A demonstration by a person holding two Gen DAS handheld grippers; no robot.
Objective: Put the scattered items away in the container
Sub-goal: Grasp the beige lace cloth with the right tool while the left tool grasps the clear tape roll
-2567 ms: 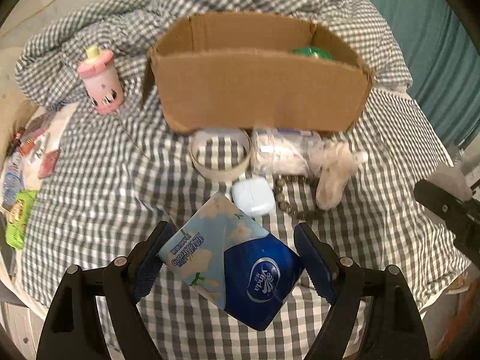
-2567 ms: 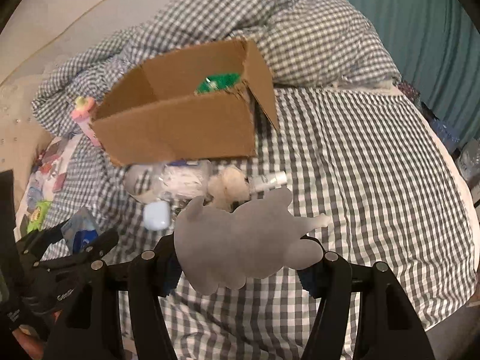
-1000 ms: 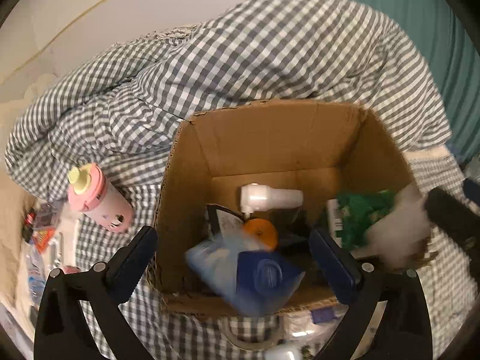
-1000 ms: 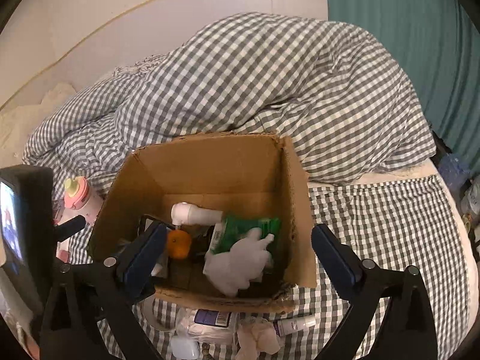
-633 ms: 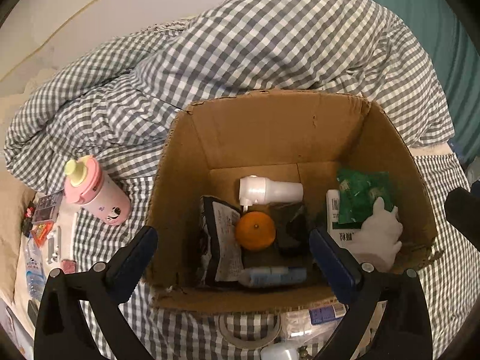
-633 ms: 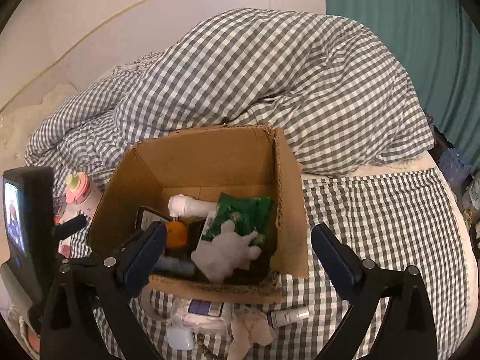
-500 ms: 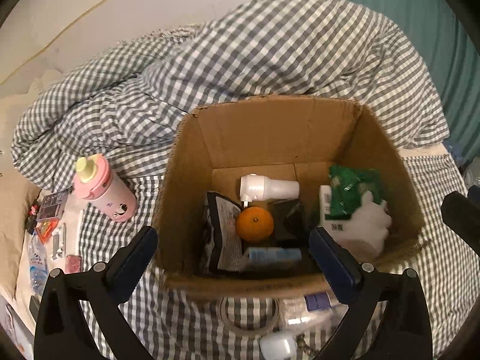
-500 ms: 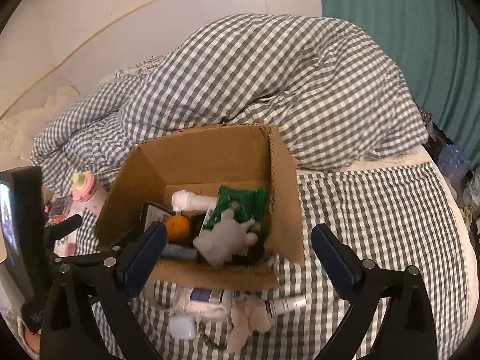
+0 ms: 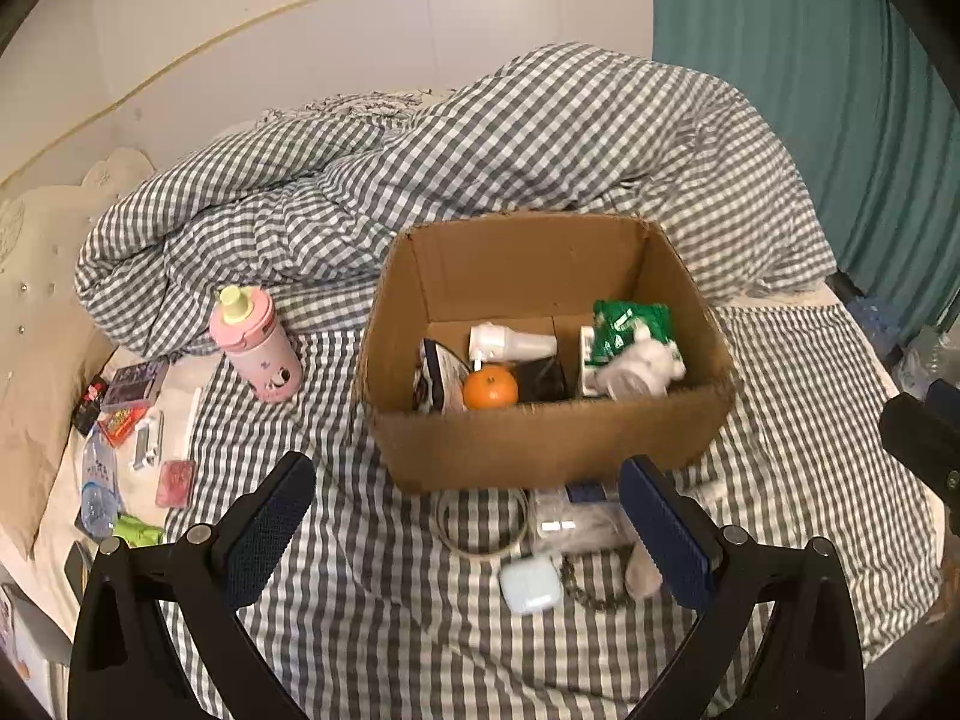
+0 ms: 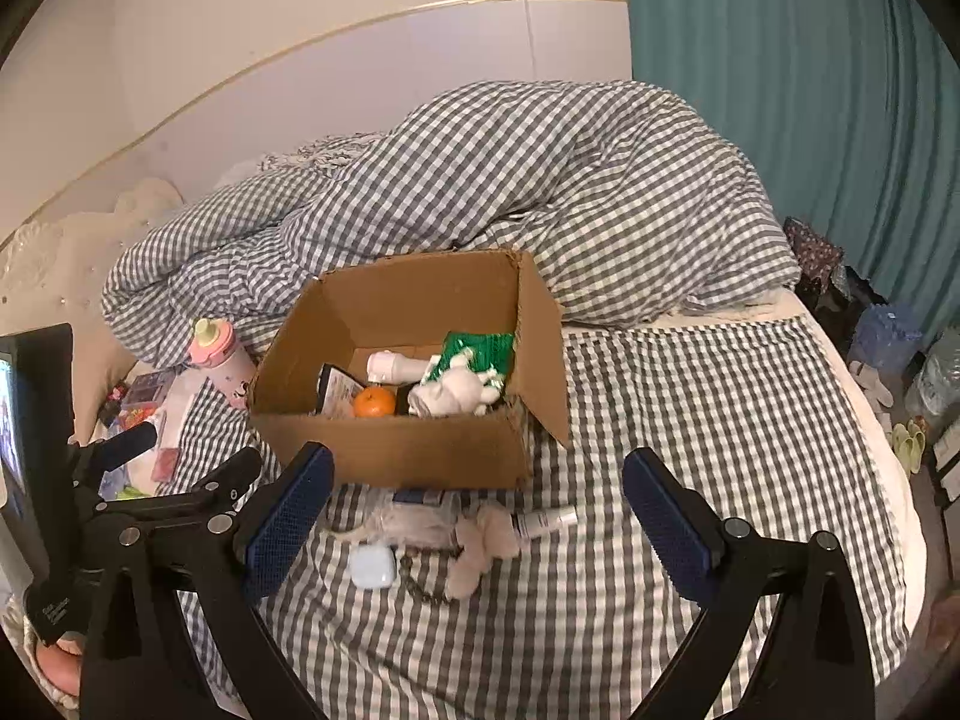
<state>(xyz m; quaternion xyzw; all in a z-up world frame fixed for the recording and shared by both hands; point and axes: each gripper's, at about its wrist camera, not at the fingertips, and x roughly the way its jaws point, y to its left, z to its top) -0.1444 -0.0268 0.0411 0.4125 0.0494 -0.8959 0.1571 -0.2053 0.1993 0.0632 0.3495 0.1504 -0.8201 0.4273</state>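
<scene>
Cardboard box [image 9: 540, 444] sits ahead of both raised tools — left hand-held gripper [image 9: 474, 534] and right hand-held gripper [image 10: 480, 528] spread wide, empty.

Left gripper [image 9: 468, 531]: fingers spread wide and empty; the blue tissue pack it gripped 2.6 s ago now lies out of sight inside the cardboard box [image 9: 540, 450]. Right gripper [image 10: 477, 522]: fingers likewise apart; its grey plush toy [image 10: 456, 393] lies in the box beside the green packet [image 10: 480, 351]. Both grippers have withdrawn from above the box.

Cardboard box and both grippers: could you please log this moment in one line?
left gripper open | right gripper open | cardboard box holds orange | earbud case outside
</scene>
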